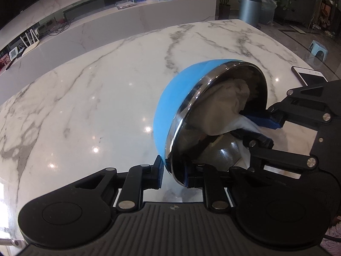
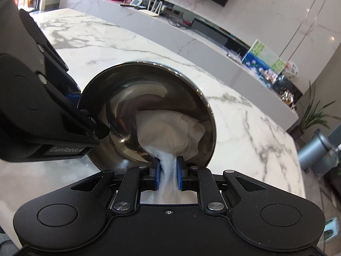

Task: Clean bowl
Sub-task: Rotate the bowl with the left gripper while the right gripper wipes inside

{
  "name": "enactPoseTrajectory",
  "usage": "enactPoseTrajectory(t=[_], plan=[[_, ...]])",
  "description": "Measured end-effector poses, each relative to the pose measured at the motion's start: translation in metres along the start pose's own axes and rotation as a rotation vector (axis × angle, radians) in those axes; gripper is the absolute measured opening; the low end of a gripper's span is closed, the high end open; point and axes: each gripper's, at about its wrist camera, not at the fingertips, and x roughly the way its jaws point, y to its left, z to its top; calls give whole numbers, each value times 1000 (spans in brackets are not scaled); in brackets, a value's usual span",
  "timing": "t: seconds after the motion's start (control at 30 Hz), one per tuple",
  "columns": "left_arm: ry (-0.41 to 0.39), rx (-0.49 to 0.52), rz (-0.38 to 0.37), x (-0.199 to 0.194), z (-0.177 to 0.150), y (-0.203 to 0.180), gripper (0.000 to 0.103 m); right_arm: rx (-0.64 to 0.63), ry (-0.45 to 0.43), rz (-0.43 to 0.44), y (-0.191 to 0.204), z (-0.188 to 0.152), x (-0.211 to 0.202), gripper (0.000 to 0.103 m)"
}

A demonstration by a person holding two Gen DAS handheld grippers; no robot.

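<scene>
Marble surface carries one blue bowl, tipped on edge. Left gripper jaws clamp its rim. Right gripper jaws pinch one white cloth inside the bowl.

I see the bowl sky blue outside, with a mirror-bright steel rim and a dark, reflective steel inside. The tissue in it looks white, shading to grey-beige in the bowl's shadow, and my left gripper and right gripper are matte black with blue pads. The table is glossy white marble with grey veins.
</scene>
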Motion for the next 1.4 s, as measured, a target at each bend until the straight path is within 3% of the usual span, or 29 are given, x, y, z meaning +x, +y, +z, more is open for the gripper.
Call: enactPoseTrajectory(t=[0.33, 0.57, 0.7, 0.97, 1.23, 1.4], plan=[[-3, -22, -10, 4, -2, 0, 18, 376, 57, 280, -43, 11, 15, 13], [2, -115, -75, 13, -3, 12, 20, 414, 59, 308, -50, 12, 17, 13], [4, -118, -75, 12, -3, 12, 20, 416, 61, 312, -50, 12, 19, 13], [7, -76, -50, 9, -1, 7, 18, 338, 52, 244, -38, 0, 18, 12], [5, -57, -31, 7, -1, 6, 18, 75, -39, -10, -13, 4, 5, 12], [-1, -60, -39, 6, 1, 7, 17, 74, -32, -22, -13, 1, 11, 12]])
